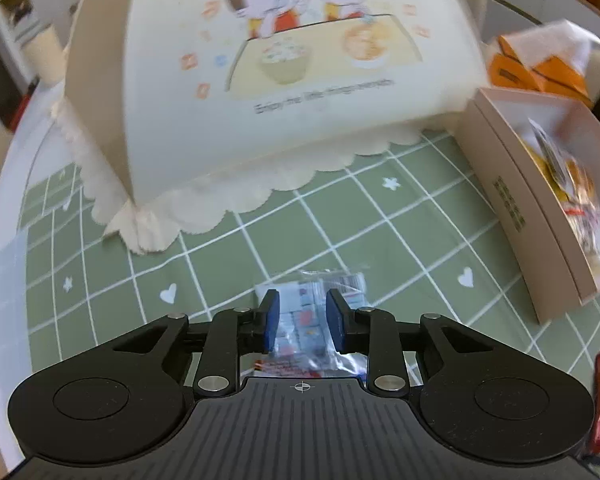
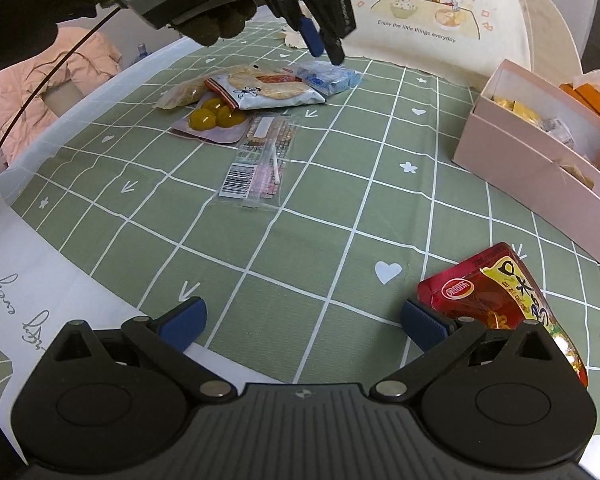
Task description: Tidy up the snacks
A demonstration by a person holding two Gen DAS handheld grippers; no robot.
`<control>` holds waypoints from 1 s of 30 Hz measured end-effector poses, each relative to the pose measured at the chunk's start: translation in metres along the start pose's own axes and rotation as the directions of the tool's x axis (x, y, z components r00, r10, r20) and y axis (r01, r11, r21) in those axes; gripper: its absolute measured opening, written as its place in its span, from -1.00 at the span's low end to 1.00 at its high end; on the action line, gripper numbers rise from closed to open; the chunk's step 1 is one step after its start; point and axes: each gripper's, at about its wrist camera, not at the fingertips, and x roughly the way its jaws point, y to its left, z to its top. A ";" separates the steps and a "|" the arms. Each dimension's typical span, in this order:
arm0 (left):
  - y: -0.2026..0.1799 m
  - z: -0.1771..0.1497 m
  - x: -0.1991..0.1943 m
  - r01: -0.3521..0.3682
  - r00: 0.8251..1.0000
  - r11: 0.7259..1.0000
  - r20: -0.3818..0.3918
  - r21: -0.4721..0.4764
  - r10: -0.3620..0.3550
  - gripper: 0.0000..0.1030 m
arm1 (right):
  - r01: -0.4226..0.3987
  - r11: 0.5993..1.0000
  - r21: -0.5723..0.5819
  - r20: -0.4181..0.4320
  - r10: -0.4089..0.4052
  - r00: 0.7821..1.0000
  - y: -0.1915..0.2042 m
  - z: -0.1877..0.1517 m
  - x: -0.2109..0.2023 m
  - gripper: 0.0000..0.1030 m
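Note:
My left gripper (image 1: 302,316) hangs just above a clear blue-and-white snack packet (image 1: 316,300) on the green grid tablecloth, jaws partly open and apart from the packet. The right wrist view shows that gripper (image 2: 324,46) above the same blue packet (image 2: 332,76). Beside it lie a rice cracker pack (image 2: 268,88), a pack of yellow fruit (image 2: 216,120) and a clear packet with a barcode (image 2: 260,160). My right gripper (image 2: 302,322) is open and empty, low over the cloth, its right finger next to a red snack bag (image 2: 500,296).
An open pink box (image 2: 532,168) holding several snacks stands at the right; it also shows in the left wrist view (image 1: 540,216). A cream food cover with a cartoon print (image 1: 292,72) stands at the back. Orange packs (image 1: 540,68) lie behind the box. The table edge runs along the left.

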 end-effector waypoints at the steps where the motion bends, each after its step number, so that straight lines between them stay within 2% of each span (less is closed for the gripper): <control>1: 0.003 0.001 0.003 0.016 1.000 1.000 -0.015 -0.018 -0.016 -0.40 | -0.003 1.000 -0.002 -0.008 0.003 1.000 0.000 0.001 0.000 1.00; 3: 0.007 0.000 0.008 0.033 0.999 0.998 -0.031 -0.054 -0.035 -0.37 | -0.011 1.000 -0.002 -0.042 0.011 0.999 -0.003 0.008 0.001 0.99; 5: 0.008 0.000 0.008 0.031 0.999 0.997 -0.013 -0.077 -0.032 -0.38 | -0.011 0.999 0.039 -0.057 0.013 0.998 -0.012 0.018 -0.001 0.80; 9: 0.016 -0.005 0.007 0.045 0.998 0.980 0.041 -0.194 -0.037 -0.38 | 0.010 0.986 0.164 0.011 -0.012 1.000 -0.039 0.043 -0.017 0.79; 14: 0.027 -0.017 0.004 0.064 0.994 0.943 0.108 -0.326 -0.031 -0.38 | 0.064 0.973 0.222 0.050 -0.077 0.996 -0.058 0.069 -0.026 0.79; 19: 0.025 -0.018 0.005 0.089 0.989 0.958 0.140 -0.273 -0.052 -0.35 | 0.117 0.955 0.272 0.034 -0.131 0.991 -0.063 0.082 -0.024 0.79; 21: 0.033 -0.020 0.005 0.113 0.986 0.945 0.155 -0.306 -0.067 -0.35 | 0.131 0.948 0.289 0.027 -0.145 0.989 -0.063 0.084 -0.025 0.79; 24: 0.051 -0.022 0.007 0.107 0.985 0.917 0.166 -0.385 -0.046 -0.36 | 0.153 0.939 0.309 0.012 -0.164 0.986 -0.060 0.077 -0.029 0.79; 26: 0.056 -0.023 0.015 0.121 0.988 0.911 0.136 -0.395 -0.072 -0.35 | 0.163 0.928 0.336 -0.005 -0.172 0.985 -0.059 0.070 -0.029 0.79; 27: 0.056 -0.024 0.014 0.145 0.985 0.909 0.148 -0.390 -0.094 -0.37 | 0.169 0.923 0.346 -0.012 -0.176 0.984 -0.058 0.067 -0.030 0.79; 30: 0.039 -0.026 0.012 0.187 0.978 0.931 0.145 -0.313 -0.148 -0.39 | 0.202 0.912 0.358 -0.025 -0.207 0.978 -0.055 0.061 -0.032 0.79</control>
